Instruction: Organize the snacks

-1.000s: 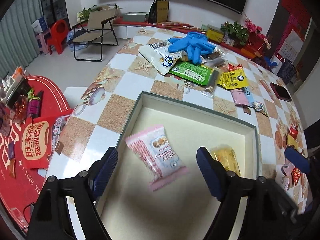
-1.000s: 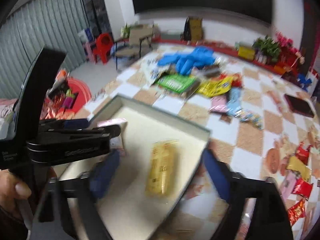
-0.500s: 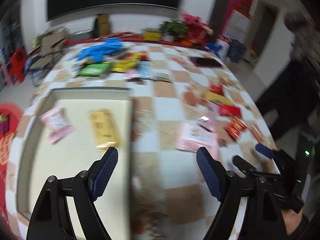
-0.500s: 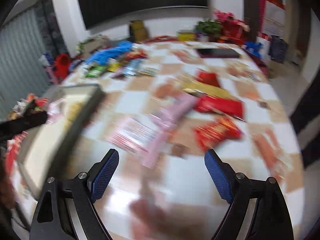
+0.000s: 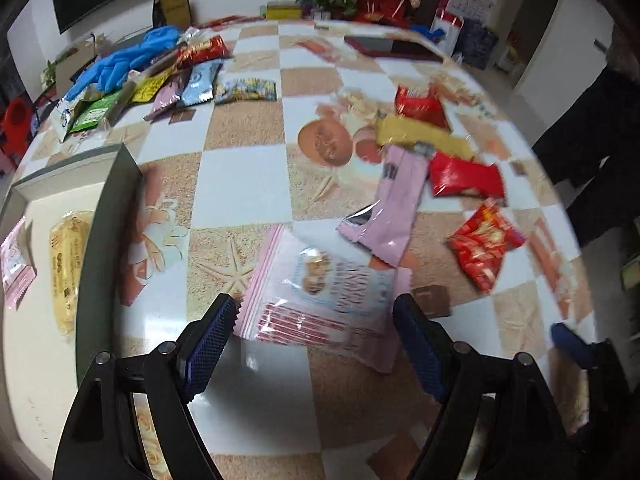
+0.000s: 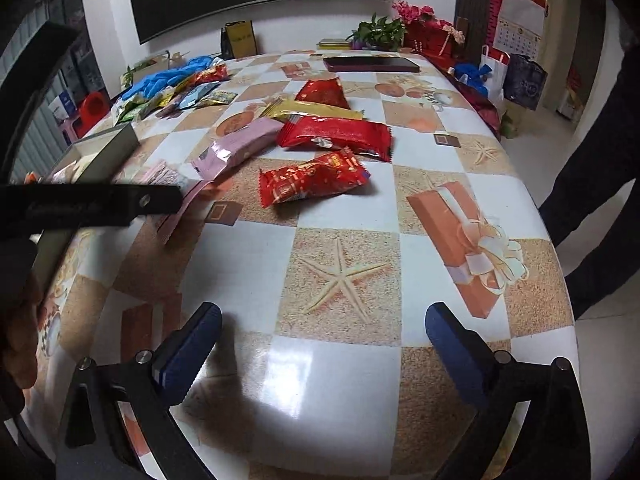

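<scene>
Left tongs (image 5: pixel 316 336): spread wide, nothing held, hovering just short of the pink-and-white snack packet (image 5: pixel 320 292), which lies flat on the table (image 5: pixel 244 176) with its near edge between the blue pads. Right tongs (image 6: pixel 320 340): also wide open and empty, over bare checkered table, well apart from the red packets (image 6: pixel 312 180).

Box (image 5: pixel 108 216) sits at the left; a yellow wafer bar (image 5: pixel 66 264) and a small pink packet (image 5: pixel 14 264) already lie inside.

Judged step: left tongs pick up the pink-and-white packet for the box.

Notes for a clean grasp:
- The packet is flat and slippery-looking; drop low and pinch the crimped near edge rather than the puffed middle.
- The long pink wrapper (image 5: pixel 396 208) overlaps its far corner; lift toward the box side to avoid dragging it.
- Clear the box's dark rim before release.
</scene>
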The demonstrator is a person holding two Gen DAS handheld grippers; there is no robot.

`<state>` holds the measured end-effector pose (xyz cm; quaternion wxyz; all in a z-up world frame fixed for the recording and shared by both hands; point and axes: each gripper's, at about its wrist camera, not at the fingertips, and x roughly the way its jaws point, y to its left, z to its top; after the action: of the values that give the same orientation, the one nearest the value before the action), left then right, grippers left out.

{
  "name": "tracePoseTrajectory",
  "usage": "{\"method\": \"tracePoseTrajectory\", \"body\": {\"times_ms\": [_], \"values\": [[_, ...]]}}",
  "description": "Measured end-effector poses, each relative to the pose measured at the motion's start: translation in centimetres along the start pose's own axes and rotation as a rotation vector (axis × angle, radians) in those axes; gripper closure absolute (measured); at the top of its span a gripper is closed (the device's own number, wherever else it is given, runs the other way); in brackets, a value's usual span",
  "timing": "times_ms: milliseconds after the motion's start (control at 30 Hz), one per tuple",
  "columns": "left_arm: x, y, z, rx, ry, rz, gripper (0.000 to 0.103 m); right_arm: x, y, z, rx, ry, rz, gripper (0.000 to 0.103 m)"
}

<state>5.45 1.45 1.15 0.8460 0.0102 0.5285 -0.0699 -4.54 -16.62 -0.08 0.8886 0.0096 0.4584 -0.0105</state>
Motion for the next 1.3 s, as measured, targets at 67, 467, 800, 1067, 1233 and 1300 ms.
{"method": "tracePoseTrajectory", "body": {"times_ms": [67, 467, 800, 1067, 1233, 1300], "values": [[-0.1, -0.4, -0.3, 0.031, -0.019, 0.024, 0.020, 0.2, 0.1, -0.1, -0.009, 0.000, 0.008, 0.001], [-1.7, 1.5, -2.4, -0.075, -0.123, -0.052, 0.084, 0.0, -0.4, -0.3, 0.016, -0.019, 0.068, 0.001], [-3.3, 1.9, -6.5, 0.023, -0.216, 0.019, 0.084, -0.2, -2.9, 0.9, 0.209, -0.028, 0.175, 0.001], [-3.2, 2.3, -6.4, 0.006, -0.216, 0.001, 0.083, 3.9, -1.2, 6.5, 0.320, -0.012, 0.264, 0.047], [-3.1, 2.3, -6.4, 0.004, -0.216, -0.001, 0.083, 5.4, 1.7, 8.5, 0.132, -0.039, 0.096, 0.068], [-3.2, 2.4, -6.6, 0.000, -0.217, -0.008, 0.083, 5.5, 1.3, 8.2, 0.127, -0.026, 0.090, 0.099]]}}
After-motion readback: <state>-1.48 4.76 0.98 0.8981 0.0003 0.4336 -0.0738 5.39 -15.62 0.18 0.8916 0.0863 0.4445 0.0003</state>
